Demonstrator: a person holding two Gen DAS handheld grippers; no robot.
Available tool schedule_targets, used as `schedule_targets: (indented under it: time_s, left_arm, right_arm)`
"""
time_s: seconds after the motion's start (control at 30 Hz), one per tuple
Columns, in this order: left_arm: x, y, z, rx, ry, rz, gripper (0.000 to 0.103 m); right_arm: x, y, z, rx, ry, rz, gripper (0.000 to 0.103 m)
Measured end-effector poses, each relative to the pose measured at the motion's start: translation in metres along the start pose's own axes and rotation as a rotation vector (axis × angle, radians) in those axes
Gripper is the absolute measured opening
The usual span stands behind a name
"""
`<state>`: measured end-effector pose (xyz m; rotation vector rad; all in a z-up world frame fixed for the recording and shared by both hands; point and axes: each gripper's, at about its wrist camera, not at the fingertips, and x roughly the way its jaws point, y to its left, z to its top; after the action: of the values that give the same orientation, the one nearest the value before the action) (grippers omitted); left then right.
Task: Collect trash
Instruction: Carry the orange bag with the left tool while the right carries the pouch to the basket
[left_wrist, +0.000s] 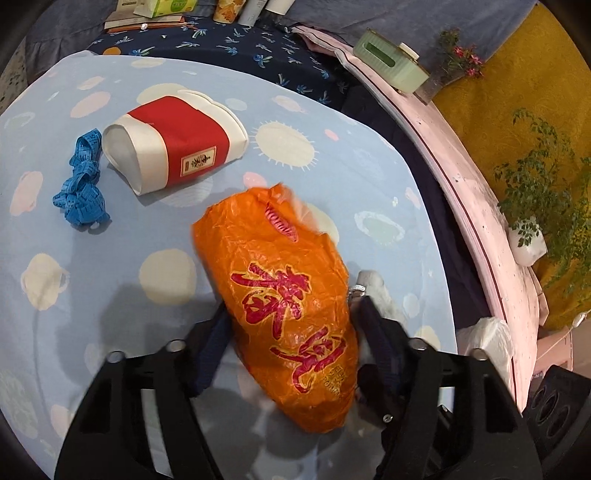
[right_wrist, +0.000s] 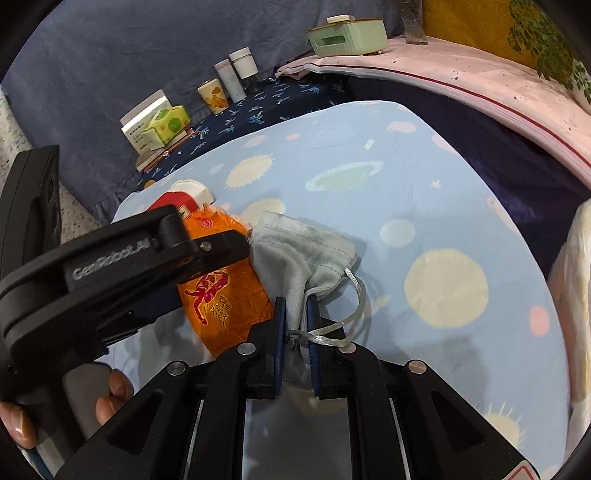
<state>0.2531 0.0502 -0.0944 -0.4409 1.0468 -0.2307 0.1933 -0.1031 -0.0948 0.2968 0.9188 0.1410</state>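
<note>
The left gripper (left_wrist: 291, 325) straddles an orange bag (left_wrist: 284, 306), its jaws pressed against the bag's two sides, so it seems to be holding it just above the blue cloth (left_wrist: 110, 277) on the tabletop. Just beside it, the right gripper (right_wrist: 295, 325) pinches the neck of a grey pouch (right_wrist: 299, 254) near its silver drawstring (right_wrist: 354, 295); the pouch touches the orange bag. The step in hand looks like bagging: either the orange bag goes into the pouch, or both are being gathered together. Next, the pouch mouth must be held wide and the bag steered in. Farther off on the cloth lie a red-and-white box (left_wrist: 173, 140) and a blue tape (left_wrist: 81, 181), still to be collected.
</note>
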Motion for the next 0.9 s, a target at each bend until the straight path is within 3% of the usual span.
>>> schedule_targets:
  time_s: [0.17,0.3,0.6,0.9]
  left_arm:
    - [-0.009,-0.007,-0.016,0.029,0.016,-0.018,0.029]
    - [-0.024,-0.020,-0.031,0.073,0.004,-0.030,0.019]
    - [-0.066,-0.071,-0.060,0.199,-0.039,-0.081,0.017]
    - [-0.083,-0.142,-0.090,0.339,-0.052,-0.143,0.017]
  right_arm:
    - [-0.013,0.001,-0.018,0.017,-0.003,0.001,0.011]
    - [-0.031,-0.003,-0.029,0.041,-0.023,0.005,0.011]
    - [-0.096,-0.040,-0.037,0.131,-0.136,-0.038,0.011]
    - [-0.169,-0.089,-0.041,0.205,-0.265,-0.104,0.011]
